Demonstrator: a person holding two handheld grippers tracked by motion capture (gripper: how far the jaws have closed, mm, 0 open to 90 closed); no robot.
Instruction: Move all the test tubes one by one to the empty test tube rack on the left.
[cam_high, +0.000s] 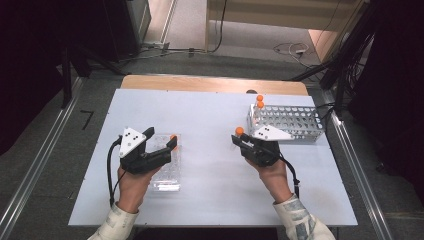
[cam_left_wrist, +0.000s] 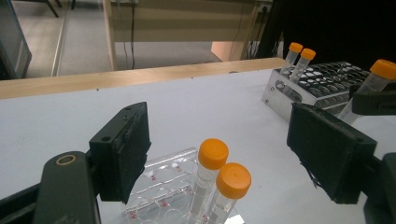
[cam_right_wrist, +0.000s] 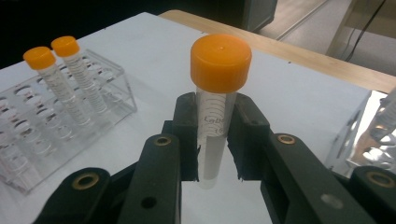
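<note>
We see the right gripper (cam_right_wrist: 217, 154) with its fingers clenched on an orange-capped tube (cam_right_wrist: 215, 98), upright above the white counter (cam_high: 210, 120) between the metal rack (cam_high: 290, 122) and the clear rack (cam_high: 167, 167). The left gripper (cam_left_wrist: 219, 154) hangs released over the clear rack, seemingly around its two tubes (cam_left_wrist: 219, 186) without touching them

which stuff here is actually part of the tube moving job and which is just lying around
In the job:
held tube in the right gripper
clear rack with two tubes
metal rack with two tubes
left gripper, open

Lying about:
floor cables
</note>
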